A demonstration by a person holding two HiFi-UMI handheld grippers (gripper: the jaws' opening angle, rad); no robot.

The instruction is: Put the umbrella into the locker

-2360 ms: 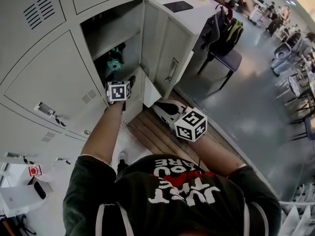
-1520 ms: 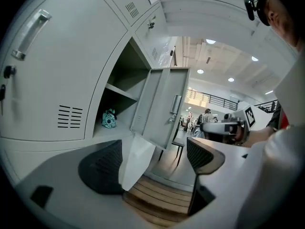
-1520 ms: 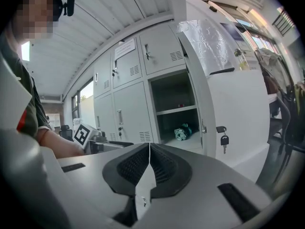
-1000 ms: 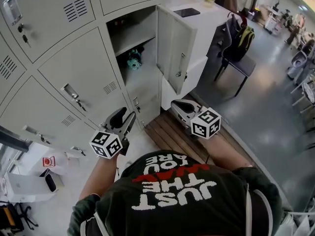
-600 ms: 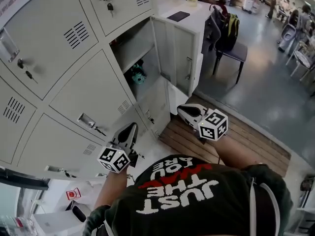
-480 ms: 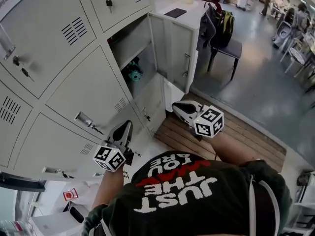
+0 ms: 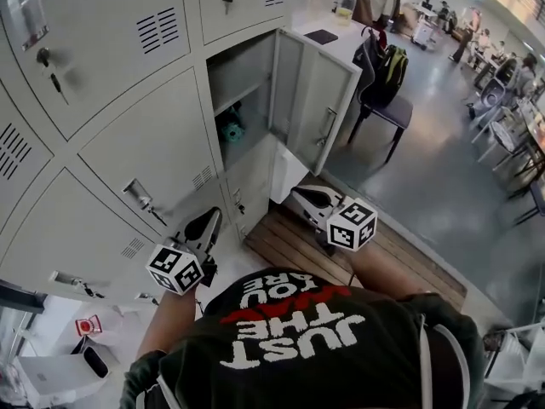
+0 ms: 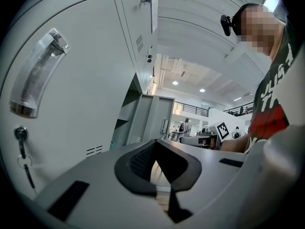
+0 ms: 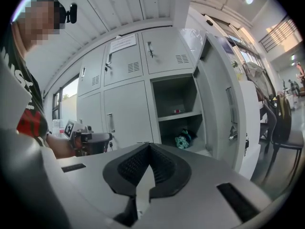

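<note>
Your left gripper [image 7: 205, 222] is level in front of the closed lower doors, its jaws pressed together with nothing between them. Your right gripper [image 7: 304, 196] hangs over the wooden floor strip [image 7: 289, 244] near the open locker [image 7: 255, 62]. Its jaws also meet at the tips and carry nothing.

The umbrella [image 7: 230, 131] is already inside the locker, under the shelf [image 7: 238, 95] and well apart from both grippers. Only a teal bundle with something dark behind it shows, and its length and handle cannot be made out. In the right gripper view it is small and sits at the back of the lower space. The left gripper view sees the compartment edge-on, so what it holds is hidden there. The door [image 7: 324, 109] stands wide open, and your own shirt covers the floor below your arms.
</note>
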